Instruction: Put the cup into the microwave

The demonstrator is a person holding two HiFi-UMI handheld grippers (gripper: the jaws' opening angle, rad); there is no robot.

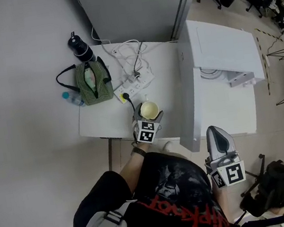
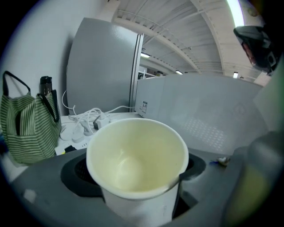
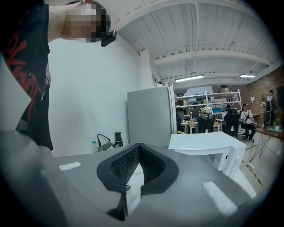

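At centre of the head view, a white desk (image 1: 106, 124) carries the scene. To its right stands the white microwave (image 1: 222, 44), its door (image 1: 187, 103) standing open between the two. At the desk's lower edge, near that door, sits the cup (image 1: 150, 109), pale, empty and upright. The left claw (image 1: 147, 120) stands wide around it, pads just beside the wall and seemingly not yet pressing. The right claw (image 3: 137, 177), at lower right of the head view, is clenched on nothing. Handling: the cup looks like thin paper, hence light, easily crushed and apt to tip. Hold is best taken on opposite sides of the wall, below the rolled rim, with gentle pressure and the mouth kept up.
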